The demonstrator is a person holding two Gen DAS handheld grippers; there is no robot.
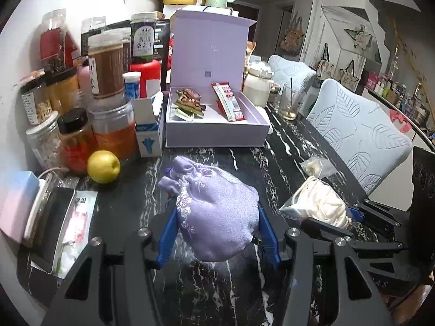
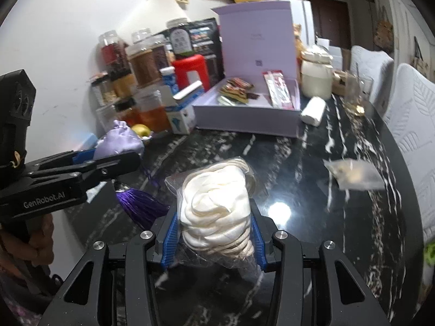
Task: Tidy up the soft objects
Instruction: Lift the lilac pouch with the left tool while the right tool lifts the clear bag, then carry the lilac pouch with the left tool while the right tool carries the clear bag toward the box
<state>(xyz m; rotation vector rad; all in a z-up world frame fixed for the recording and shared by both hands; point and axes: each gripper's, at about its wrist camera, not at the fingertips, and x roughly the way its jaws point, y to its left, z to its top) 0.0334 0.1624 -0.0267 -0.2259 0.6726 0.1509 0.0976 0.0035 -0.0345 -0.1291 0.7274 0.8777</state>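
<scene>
Lilac pouch (image 1: 214, 212) clamped between left fingers (image 1: 165, 239), cream bundle (image 2: 217, 212) between right fingers (image 2: 171, 236)

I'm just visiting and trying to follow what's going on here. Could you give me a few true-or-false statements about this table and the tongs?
1. The left tongs grip a purple pouch. True.
2. The right tongs are empty. False: they grip a clear bag of cream cloth.
3. The lilac box has its lid shut. False: the lid stands open, packets inside.
4. A yellow apple sits by the jars. True.
5. The pouch has a purple tassel. True.
</scene>
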